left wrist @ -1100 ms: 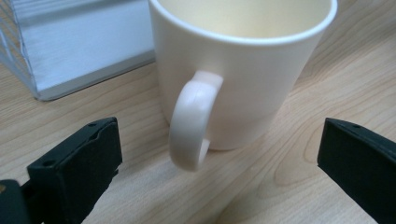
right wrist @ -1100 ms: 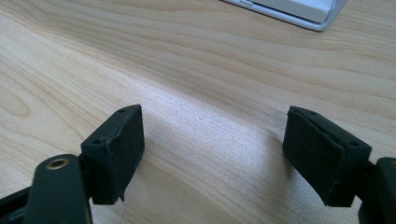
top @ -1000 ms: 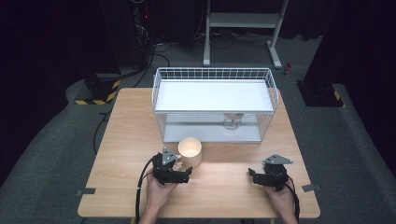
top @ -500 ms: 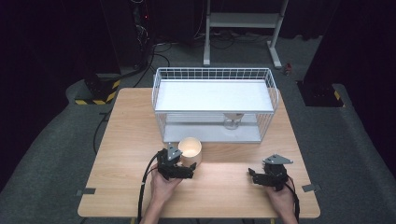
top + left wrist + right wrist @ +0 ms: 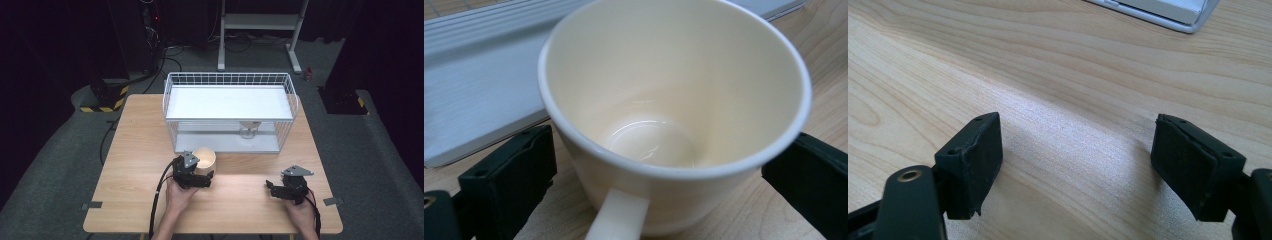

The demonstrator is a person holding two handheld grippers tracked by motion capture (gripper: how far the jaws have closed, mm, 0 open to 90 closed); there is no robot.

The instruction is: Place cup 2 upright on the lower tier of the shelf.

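Left gripper [image 5: 659, 165] is set around the cream mug [image 5: 674, 115], jaws spread on both sides with gaps visible, so nothing is gripped yet. Mug sits upright on the table [image 5: 140, 150], just in front of the wire rack [image 5: 230, 107], handle [image 5: 616, 217] facing the gripper. Risk: if closed off-centre, one pad lands first and the mug is shoved or tipped toward the rack. Right gripper [image 5: 1098, 165] is held open and empty over bare wood.
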